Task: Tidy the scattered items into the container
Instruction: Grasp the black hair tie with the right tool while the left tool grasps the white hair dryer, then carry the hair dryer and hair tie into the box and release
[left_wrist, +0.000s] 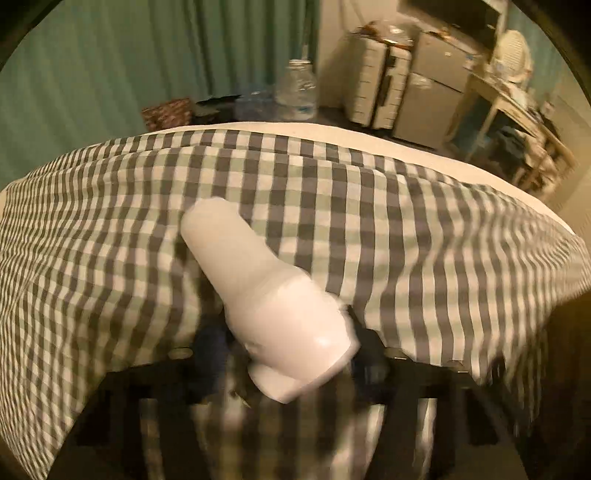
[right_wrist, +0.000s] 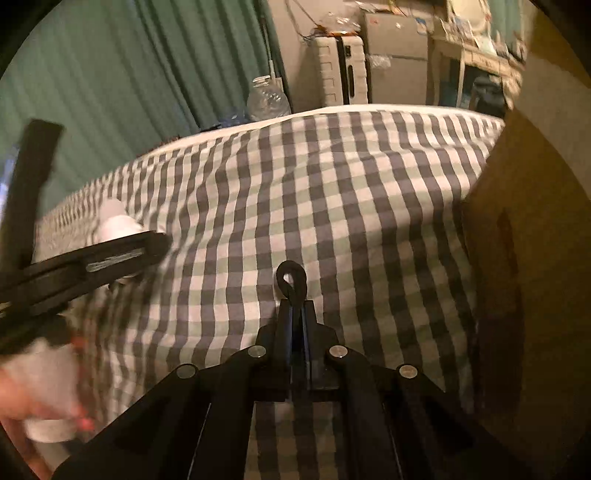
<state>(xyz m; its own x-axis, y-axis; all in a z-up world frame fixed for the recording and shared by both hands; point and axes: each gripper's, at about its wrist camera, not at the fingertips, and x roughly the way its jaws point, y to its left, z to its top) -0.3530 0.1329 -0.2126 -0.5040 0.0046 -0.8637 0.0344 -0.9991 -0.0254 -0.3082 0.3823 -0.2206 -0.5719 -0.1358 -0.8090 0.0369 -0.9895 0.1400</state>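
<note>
My left gripper (left_wrist: 291, 350) is shut on a white plastic bottle (left_wrist: 266, 291), held tilted above the checked bedspread (left_wrist: 406, 221). The same bottle (right_wrist: 114, 221) and left gripper (right_wrist: 122, 254) show at the left of the right wrist view. My right gripper (right_wrist: 293, 306) is shut on a small black looped item (right_wrist: 291, 280), like a hair tie, above the bedspread (right_wrist: 332, 203). A brown cardboard box (right_wrist: 535, 258) stands at the right edge of the bed, close to my right gripper.
Green curtains (left_wrist: 110, 66) hang behind the bed. A clear water bottle (left_wrist: 297, 92) stands beyond the bed's far edge. A white suitcase (left_wrist: 376, 88), a grey cabinet (left_wrist: 432, 92) and a cluttered desk (left_wrist: 517, 110) stand at the back right.
</note>
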